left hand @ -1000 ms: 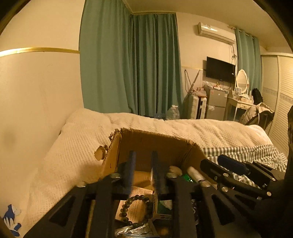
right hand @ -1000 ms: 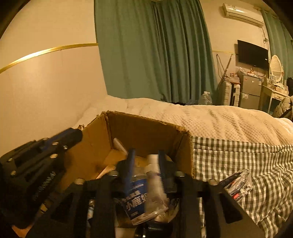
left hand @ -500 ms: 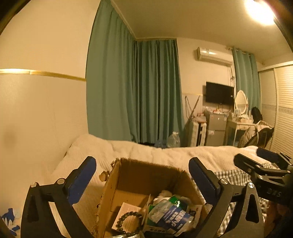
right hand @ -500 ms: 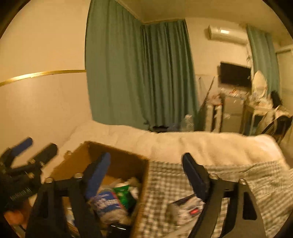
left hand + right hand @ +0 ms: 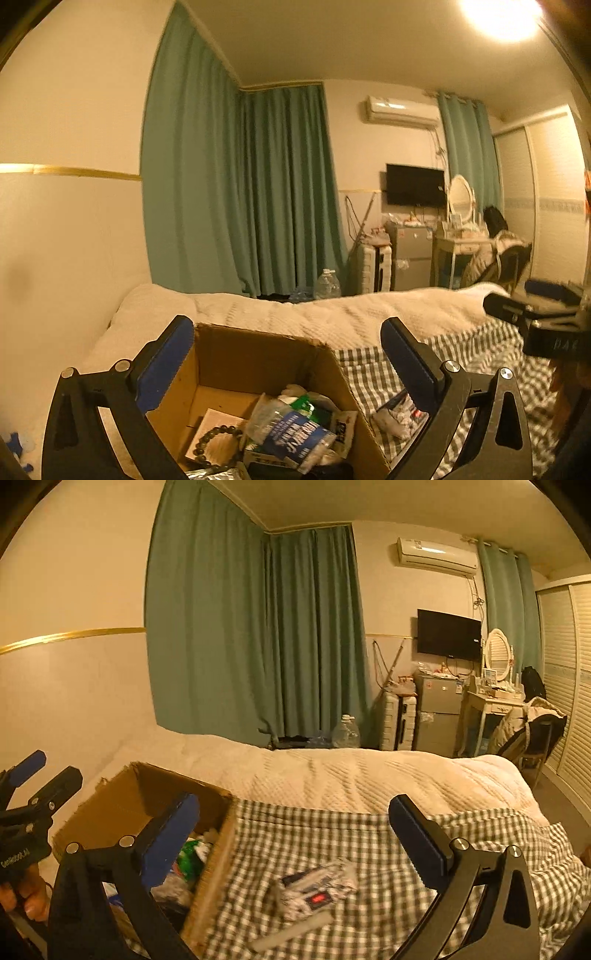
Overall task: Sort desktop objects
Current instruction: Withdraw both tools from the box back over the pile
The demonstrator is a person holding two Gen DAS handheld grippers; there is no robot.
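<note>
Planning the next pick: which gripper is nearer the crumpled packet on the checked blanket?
Right gripper, hovering over the packet; left gripper is above the cardboard box.

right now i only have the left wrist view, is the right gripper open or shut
Observer: Open. In the right wrist view the right gripper has its blue pads wide apart with nothing between them.
Operator: whats in front of it
Observer: A crumpled packet with a red mark lies whole on the checked blanket, to the right of the cardboard box.
Operator: anything else loose there
Observer: A pale stick-like thing lies just nearer the camera than the packet, too blurred to name.
</note>
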